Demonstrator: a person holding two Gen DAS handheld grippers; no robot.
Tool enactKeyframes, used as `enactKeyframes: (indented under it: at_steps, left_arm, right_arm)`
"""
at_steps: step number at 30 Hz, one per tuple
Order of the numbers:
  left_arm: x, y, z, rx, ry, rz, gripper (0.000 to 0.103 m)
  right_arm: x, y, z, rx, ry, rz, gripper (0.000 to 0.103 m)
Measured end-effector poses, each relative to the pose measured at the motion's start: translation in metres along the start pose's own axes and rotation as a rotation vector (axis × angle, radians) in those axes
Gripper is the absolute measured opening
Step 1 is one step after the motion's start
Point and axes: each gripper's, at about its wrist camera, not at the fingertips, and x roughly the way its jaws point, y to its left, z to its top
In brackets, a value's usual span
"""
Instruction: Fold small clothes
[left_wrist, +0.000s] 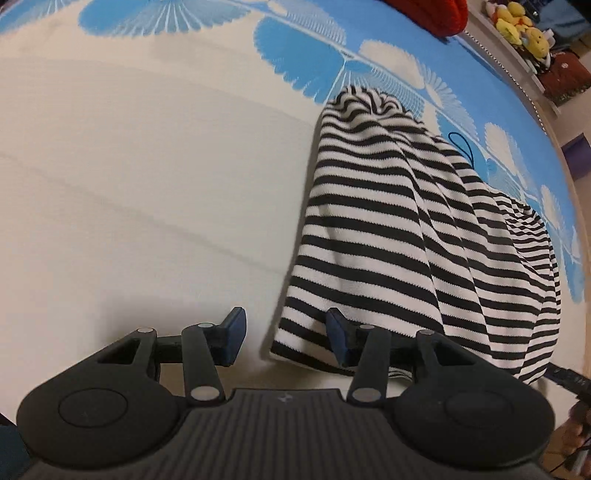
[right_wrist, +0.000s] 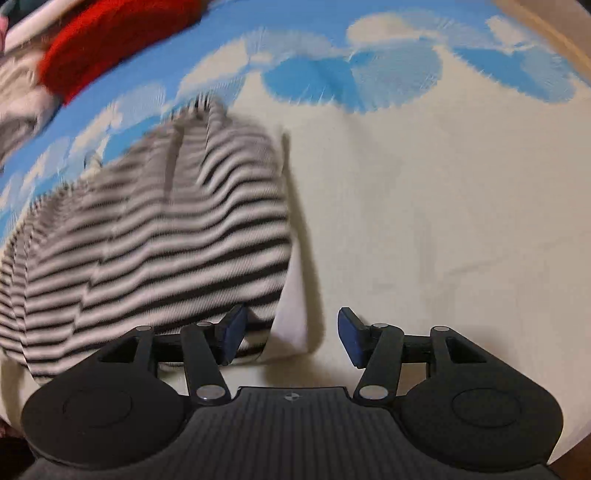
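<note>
No readable text from where I sit. Only a small round emblem on each gripper body, left gripper (left_wrist: 285, 338) and right gripper (right_wrist: 291, 336); too small to make out. Nothing legible on the striped garment (left_wrist: 388, 229).

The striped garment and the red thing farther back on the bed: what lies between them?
Only bare bedspread, blue with white flowers, separates the striped garment from the red thing, shown clearest in the left wrist view.
</note>
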Motion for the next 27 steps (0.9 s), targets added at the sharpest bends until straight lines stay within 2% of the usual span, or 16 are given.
enactKeyframes:
  at_steps: [4,5,7,8,11,14,16,18,21,22,23,24,26,27]
  left_arm:
    - [0.01,-0.004,0.003,-0.013,0.023,-0.017,0.052]
    - [0.01,-0.007,0.003,-0.001,0.027,-0.028,0.05]
    - [0.011,-0.012,0.003,0.038,0.031,-0.059,0.027]
    - [0.009,-0.014,0.003,0.059,0.03,-0.074,0.002]
    - [-0.016,-0.014,-0.001,0.098,-0.069,-0.078,0.001]
    - [-0.055,0.0,-0.01,0.062,-0.196,-0.121,0.001]
    - [-0.067,0.007,-0.021,0.069,-0.215,-0.084,0.001]
    - [-0.055,0.01,-0.026,0.088,-0.135,0.0,0.001]
    - [-0.01,0.004,-0.032,0.173,0.066,0.149,0.0]
    - [-0.001,0.0,-0.034,0.211,0.102,0.189,0.0]
    - [0.004,-0.004,-0.036,0.239,0.113,0.243,0.0]
    - [0.004,-0.005,-0.036,0.249,0.103,0.279,0.0]
    - [-0.008,-0.006,-0.032,0.212,0.045,0.228,0.001]
    - [-0.018,-0.006,-0.03,0.19,-0.001,0.189,0.003]
  right_arm:
    - [0.007,0.006,0.001,-0.005,-0.001,-0.023,0.057]
    - [0.008,0.006,0.001,0.002,0.001,-0.021,0.054]
    - [0.005,0.004,0.001,0.014,-0.001,0.021,0.034]
    - [0.002,0.004,0.001,0.014,-0.007,0.043,0.016]
    - [-0.02,0.002,0.004,0.015,-0.092,0.071,0.007]
    - [-0.067,-0.02,0.004,0.157,-0.261,0.209,0.004]
    - [-0.082,-0.025,-0.003,0.14,-0.291,0.208,0.003]
    - [-0.076,-0.029,-0.01,0.114,-0.222,0.149,0.003]
    - [-0.042,-0.034,-0.016,0.1,-0.038,0.025,0.0]
    - [-0.034,-0.033,-0.018,0.085,-0.004,-0.046,0.0]
    - [-0.029,-0.033,-0.02,0.054,0.011,-0.127,0.0]
    - [-0.027,-0.035,-0.021,0.043,0.023,-0.168,0.0]
    - [-0.027,-0.045,-0.02,0.1,0.026,-0.164,0.0]
    - [-0.033,-0.048,-0.02,0.127,-0.008,-0.143,0.0]
